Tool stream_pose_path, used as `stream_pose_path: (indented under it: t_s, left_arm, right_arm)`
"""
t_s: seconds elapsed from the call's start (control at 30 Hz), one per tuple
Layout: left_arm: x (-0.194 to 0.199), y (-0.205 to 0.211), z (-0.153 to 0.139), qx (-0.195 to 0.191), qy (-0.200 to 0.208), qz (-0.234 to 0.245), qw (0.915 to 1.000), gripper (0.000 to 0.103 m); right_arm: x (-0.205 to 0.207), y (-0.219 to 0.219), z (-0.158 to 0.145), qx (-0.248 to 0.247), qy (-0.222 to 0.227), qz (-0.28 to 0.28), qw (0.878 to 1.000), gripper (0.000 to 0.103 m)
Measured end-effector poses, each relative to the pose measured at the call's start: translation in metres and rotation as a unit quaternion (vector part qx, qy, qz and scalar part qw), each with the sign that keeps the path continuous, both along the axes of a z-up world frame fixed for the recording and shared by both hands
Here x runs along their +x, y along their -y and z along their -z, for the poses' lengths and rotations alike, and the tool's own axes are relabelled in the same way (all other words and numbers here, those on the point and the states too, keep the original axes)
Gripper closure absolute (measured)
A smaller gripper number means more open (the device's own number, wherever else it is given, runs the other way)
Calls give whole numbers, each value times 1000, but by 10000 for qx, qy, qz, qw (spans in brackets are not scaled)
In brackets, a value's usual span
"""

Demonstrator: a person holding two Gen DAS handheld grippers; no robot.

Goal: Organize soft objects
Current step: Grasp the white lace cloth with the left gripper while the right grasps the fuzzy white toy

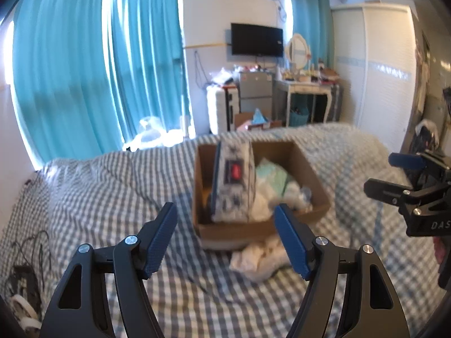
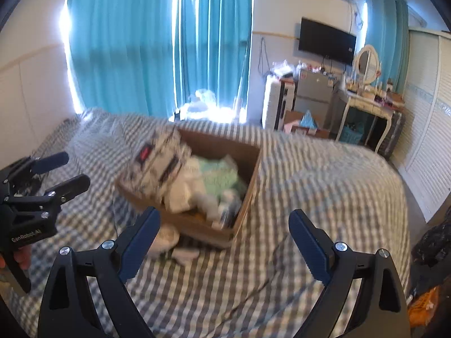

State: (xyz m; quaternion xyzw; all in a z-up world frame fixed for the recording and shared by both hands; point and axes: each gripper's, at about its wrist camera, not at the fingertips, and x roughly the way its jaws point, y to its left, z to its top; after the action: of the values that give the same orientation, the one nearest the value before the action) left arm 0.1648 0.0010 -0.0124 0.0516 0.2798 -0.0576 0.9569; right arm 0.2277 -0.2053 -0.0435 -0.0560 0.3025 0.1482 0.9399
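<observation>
Both grippers, left [image 1: 225, 235] and right [image 2: 224, 238], jaws wide, empty; next approach white cloth [image 1: 259, 259] beside box [image 1: 239, 232] low.

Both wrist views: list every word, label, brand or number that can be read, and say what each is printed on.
"GenRobot.AI": white print on the left claw body, seen in the right wrist view.
"DAS": cut off at the frame edge, on the right claw body, seen in the left wrist view.
Red label on the patterned pack in the cardboard box: too blurred to read.
</observation>
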Motion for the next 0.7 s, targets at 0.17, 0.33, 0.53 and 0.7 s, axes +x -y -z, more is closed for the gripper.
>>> stream_pose_path:
  t_s: [0.17,0.33,0.53,0.7]
  left_arm:
    - [7,12,49,0,-400,139,9991,31]
    - [21,23,94,169,-791,130,9966,31]
    - [30,29,115,111,-1046,405,9936,31]
    - [44,43,130,117,-1296,581,9898,32]
  right_arm:
    - [6,-12,47,32,-328,-10,9995,10]
    - [19,-16,88,15,-459,79,9989,10]
    - [38,-11,114,-30,-799,267,9964,10]
    - [45,-4,128,118,-1115,473,9926,10]
